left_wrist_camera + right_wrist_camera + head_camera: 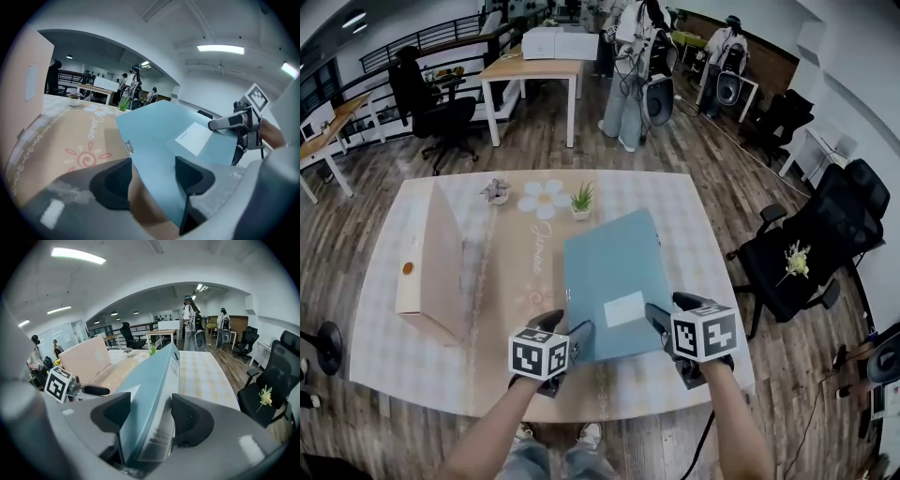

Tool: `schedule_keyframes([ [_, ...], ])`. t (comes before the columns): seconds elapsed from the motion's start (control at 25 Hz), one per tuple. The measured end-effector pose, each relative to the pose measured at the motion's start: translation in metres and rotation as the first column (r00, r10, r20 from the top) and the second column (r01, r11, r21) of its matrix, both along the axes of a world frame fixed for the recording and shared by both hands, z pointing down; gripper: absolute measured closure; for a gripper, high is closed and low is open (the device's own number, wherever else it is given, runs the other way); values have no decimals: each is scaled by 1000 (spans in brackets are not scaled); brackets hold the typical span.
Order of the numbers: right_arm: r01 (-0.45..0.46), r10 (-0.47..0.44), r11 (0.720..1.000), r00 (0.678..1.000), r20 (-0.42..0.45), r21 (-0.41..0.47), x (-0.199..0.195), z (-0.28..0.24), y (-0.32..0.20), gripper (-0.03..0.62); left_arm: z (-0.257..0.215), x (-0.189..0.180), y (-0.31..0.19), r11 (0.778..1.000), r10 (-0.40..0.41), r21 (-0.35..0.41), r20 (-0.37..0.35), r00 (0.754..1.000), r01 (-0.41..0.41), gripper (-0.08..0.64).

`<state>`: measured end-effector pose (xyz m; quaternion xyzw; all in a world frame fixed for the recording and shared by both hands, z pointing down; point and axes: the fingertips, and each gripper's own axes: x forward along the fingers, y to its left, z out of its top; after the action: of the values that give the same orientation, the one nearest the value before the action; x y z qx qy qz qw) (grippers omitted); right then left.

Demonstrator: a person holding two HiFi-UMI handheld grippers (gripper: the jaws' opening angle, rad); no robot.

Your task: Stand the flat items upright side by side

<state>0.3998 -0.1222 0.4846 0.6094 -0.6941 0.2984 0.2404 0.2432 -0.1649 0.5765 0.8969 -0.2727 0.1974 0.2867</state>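
A flat blue box [614, 272] with a white label lies tilted on the table, its right side raised. My right gripper [667, 328] is shut on its near right edge; in the right gripper view both pads press the blue box [150, 394] across its thickness. My left gripper [569, 337] stands open at the box's near left corner. In the left gripper view the edge of the blue box [159, 136] runs between the jaws, with a gap to the left pad [115, 180]. A beige box [441, 262] stands upright at the table's left.
Two small potted plants [582, 200] [496, 190] sit at the far side of the tablecloth [694, 234]. The near table edge [609, 408] is just below my grippers. A black office chair [806, 253] stands right of the table. People and desks are further back.
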Motion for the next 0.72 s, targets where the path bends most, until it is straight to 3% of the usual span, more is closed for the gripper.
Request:
schedule_keyframes([
  [0.36, 4, 2, 999, 991, -134, 45, -42, -35, -6, 318, -3, -21, -4, 999, 32, 7, -12, 999, -32, 255],
  [0.48, 10, -7, 1000, 992, -127, 28, -57, -38, -5, 314, -9, -30, -3, 999, 44, 8, -28, 999, -44, 265],
  [0.72, 21, -11, 995, 995, -96, 99, -91, -58, -13, 328, -12, -42, -2, 998, 61, 14, -52, 997, -60, 307],
])
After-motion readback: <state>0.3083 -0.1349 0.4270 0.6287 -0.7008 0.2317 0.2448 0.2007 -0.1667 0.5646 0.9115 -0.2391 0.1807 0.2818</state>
